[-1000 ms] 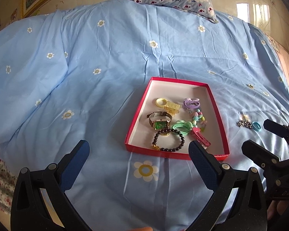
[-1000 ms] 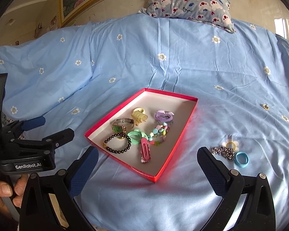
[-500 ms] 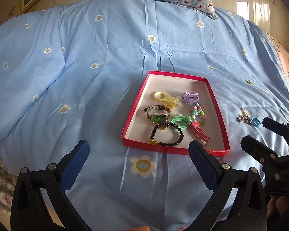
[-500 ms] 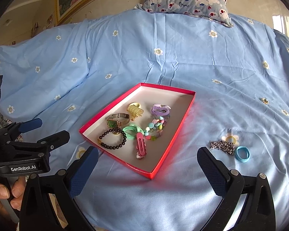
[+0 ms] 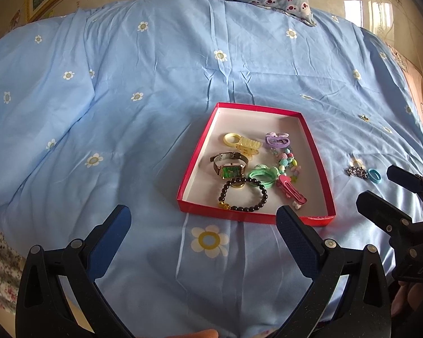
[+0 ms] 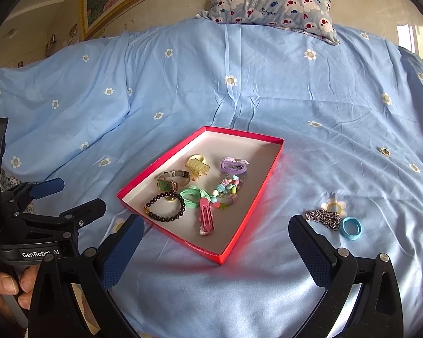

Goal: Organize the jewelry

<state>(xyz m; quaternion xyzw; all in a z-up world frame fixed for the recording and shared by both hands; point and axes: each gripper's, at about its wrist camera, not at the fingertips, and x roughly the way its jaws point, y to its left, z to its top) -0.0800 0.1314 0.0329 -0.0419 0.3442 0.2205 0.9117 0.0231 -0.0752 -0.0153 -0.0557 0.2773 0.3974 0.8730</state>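
Note:
A shallow red box with a white inside lies on the blue bedspread. It holds a green-faced watch, a black bead bracelet, a pink hair clip, a green hair tie, a yellow claw clip, a purple tie and coloured beads. A silver chain and a blue ring lie on the sheet right of the box. My left gripper is open and empty, in front of the box. My right gripper is open and empty, near the box's front right corner.
The bed is covered by a light blue sheet with white daisies. A patterned pillow lies at the head. A small gold item lies on the sheet far right. The left gripper shows in the right wrist view.
Both cameras have shifted a little; the box and jewelry sit slightly lower in view than half a second ago. Nothing was picked up or released. Both grippers stay open.

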